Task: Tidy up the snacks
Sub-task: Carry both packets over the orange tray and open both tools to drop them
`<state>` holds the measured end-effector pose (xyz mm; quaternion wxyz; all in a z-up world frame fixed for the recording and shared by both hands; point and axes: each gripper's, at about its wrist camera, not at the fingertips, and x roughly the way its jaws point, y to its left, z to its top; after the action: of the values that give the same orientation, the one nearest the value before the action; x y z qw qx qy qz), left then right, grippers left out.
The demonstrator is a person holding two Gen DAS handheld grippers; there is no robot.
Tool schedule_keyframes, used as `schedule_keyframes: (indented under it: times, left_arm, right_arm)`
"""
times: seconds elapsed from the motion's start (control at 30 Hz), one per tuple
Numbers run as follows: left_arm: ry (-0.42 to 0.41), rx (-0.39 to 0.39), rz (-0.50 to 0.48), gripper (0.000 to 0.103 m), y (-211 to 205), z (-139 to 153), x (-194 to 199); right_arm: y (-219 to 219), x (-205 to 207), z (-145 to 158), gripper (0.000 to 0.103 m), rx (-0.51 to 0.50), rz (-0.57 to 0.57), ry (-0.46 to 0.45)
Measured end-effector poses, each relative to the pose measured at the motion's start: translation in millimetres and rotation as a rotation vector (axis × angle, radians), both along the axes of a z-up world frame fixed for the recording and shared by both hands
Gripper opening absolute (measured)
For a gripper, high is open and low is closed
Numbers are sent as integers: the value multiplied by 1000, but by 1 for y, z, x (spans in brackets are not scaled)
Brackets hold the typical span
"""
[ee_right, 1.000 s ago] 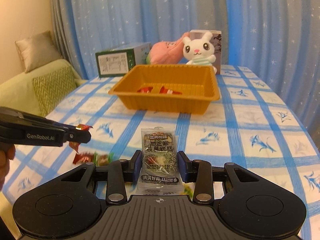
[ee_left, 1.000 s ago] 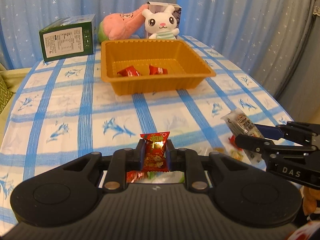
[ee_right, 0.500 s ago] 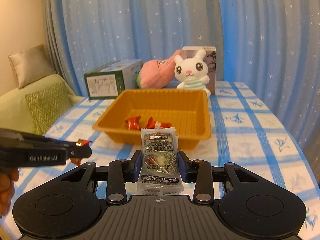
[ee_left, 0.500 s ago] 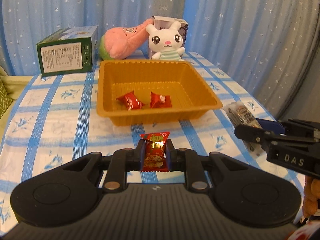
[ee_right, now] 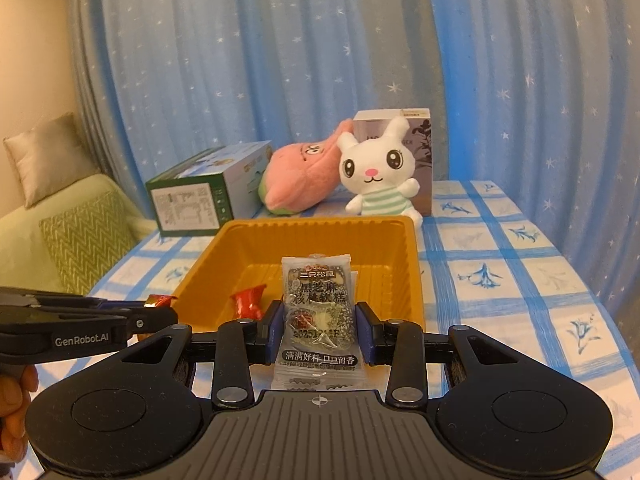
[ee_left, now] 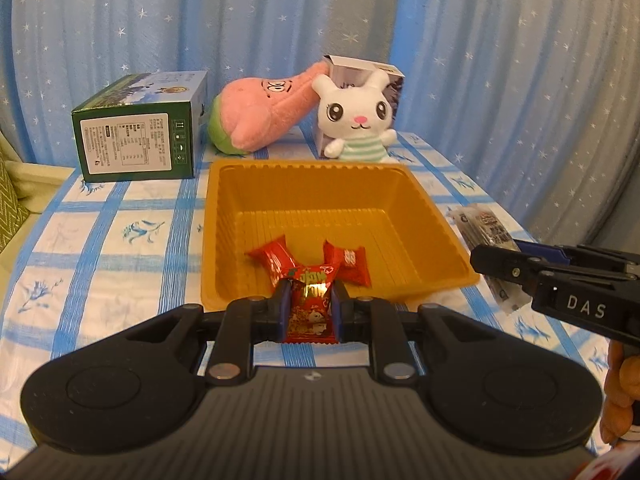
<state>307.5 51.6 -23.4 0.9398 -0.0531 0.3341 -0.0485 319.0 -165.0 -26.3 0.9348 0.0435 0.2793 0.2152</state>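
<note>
My left gripper (ee_left: 310, 306) is shut on a small red snack packet (ee_left: 310, 312), held just before the near rim of the orange tray (ee_left: 424, 216). Two red wrapped candies (ee_left: 276, 258) lie on the tray's floor. My right gripper (ee_right: 318, 330) is shut on a clear packet of dark sesame cake (ee_right: 318, 308), held upright at the tray's (ee_right: 412, 264) near edge. In the left wrist view the right gripper (ee_left: 486, 258) comes in from the right with its packet (ee_left: 482, 228) beside the tray. In the right wrist view the left gripper (ee_right: 162, 308) shows at the left.
Behind the tray stand a green box (ee_left: 138, 136), a pink plush (ee_left: 260, 116), a white rabbit plush (ee_left: 360, 120) and a grey box (ee_right: 416, 140). The table wears a blue-checked cloth (ee_right: 500, 272). A sofa with cushions (ee_right: 76, 232) lies left. Blue curtains hang behind.
Both grippers have moved forward toward the tray with their packets still gripped. The tray now fills more of both views, and the loose snacks on the cloth have dropped out of sight.
</note>
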Motion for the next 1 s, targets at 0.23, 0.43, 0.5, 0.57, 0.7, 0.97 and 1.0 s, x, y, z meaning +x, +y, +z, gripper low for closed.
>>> schedule_keyframes:
  times: [0.23, 0.43, 0.5, 0.57, 0.7, 0.97, 1.0]
  left_arm:
    - [2, -18, 37, 18, 9, -5, 27]
    - [9, -27, 45, 18, 13, -11, 43]
    - [11, -29, 48, 18, 14, -13, 50]
    - [16, -33, 53, 18, 16, -16, 57]
    - [19, -41, 55, 18, 18, -19, 68]
    - [33, -47, 54, 18, 19, -28, 84]
    - [38, -49, 53, 18, 19, -30, 86]
  right_arm:
    - [7, 34, -10, 38, 0, -19, 20]
    - [16, 53, -18, 38, 6, -18, 27]
    - [19, 59, -21, 38, 6, -18, 33]
    - [21, 65, -23, 38, 3, -17, 35]
    - [23, 76, -30, 38, -6, -20, 45]
    - [22, 90, -41, 38, -17, -27, 69]
    - [22, 91, -42, 38, -21, -29, 73]
